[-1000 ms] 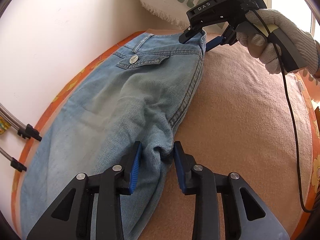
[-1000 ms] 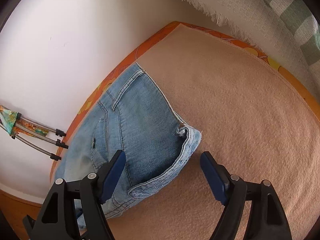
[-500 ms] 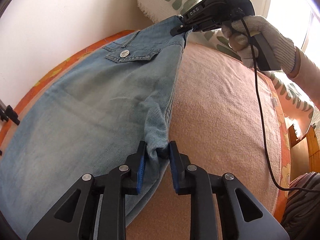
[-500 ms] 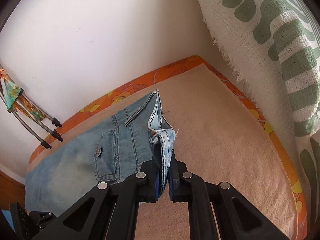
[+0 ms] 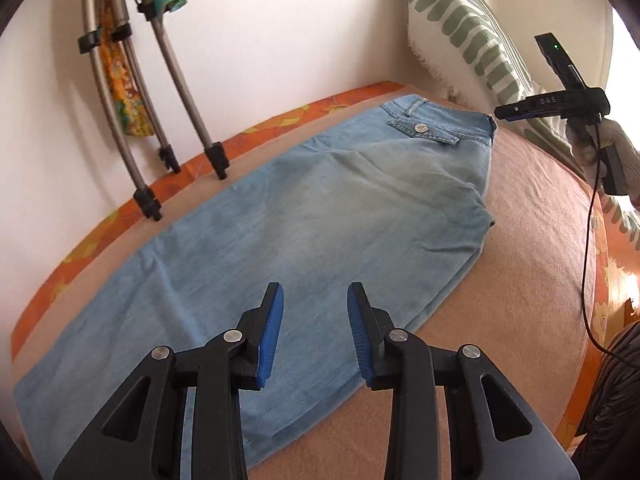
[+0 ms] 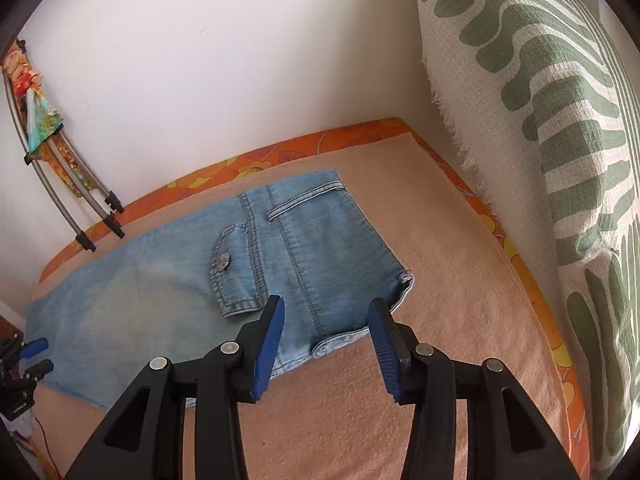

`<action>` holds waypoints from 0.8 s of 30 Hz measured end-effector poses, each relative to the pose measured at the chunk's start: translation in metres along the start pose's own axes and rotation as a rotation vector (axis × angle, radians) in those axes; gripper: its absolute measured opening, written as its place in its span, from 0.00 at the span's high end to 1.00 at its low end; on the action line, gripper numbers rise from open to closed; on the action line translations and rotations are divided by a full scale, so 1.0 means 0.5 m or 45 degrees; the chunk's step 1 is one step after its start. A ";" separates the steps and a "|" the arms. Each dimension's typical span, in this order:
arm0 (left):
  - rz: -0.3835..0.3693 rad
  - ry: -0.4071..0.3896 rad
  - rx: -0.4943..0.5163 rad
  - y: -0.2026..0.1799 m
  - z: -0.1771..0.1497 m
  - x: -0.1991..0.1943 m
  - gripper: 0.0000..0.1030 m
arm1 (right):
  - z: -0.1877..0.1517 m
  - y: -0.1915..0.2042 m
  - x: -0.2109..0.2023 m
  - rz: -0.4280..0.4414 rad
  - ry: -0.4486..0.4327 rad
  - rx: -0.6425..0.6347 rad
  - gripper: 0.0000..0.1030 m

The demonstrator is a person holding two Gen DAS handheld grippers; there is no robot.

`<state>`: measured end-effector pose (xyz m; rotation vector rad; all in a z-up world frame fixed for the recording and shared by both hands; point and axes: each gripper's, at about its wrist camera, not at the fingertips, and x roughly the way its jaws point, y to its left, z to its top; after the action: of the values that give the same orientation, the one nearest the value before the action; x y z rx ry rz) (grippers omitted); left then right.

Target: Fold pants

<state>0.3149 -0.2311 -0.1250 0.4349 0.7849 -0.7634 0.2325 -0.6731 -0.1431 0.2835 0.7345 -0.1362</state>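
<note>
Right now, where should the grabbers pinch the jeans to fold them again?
Probably at the two ends of the jeans, which lie flat, folded lengthwise on the blanket. The right gripper, open and empty, could pinch the waistband corner from the near edge; the left gripper, also open, the leg hem, which nothing covers.

peach blanket [image 5: 532, 248] over a bed with orange floral sheet [image 6: 256, 166]. green-and-white patterned pillow [image 6: 560, 128] at the head. metal tubes [image 5: 176, 80] with black end caps leaning on white wall [image 6: 200, 60], colourful cloth [image 5: 120, 92] among them.
</note>
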 end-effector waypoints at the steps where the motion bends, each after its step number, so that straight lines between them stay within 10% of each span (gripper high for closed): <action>1: 0.023 0.017 -0.044 0.023 -0.018 -0.002 0.69 | -0.017 0.025 -0.006 0.053 0.026 -0.020 0.51; 12: 0.073 0.194 -0.300 0.116 -0.188 0.013 0.69 | -0.118 0.292 0.002 0.256 0.061 -0.316 0.51; 24: 0.217 0.053 -0.447 0.203 -0.276 -0.122 0.57 | -0.188 0.531 0.000 0.453 0.094 -0.648 0.50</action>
<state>0.2979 -0.0531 -0.1594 0.1984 0.8891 -0.4466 0.2308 -0.3918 -0.1548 -0.0712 0.7553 0.3972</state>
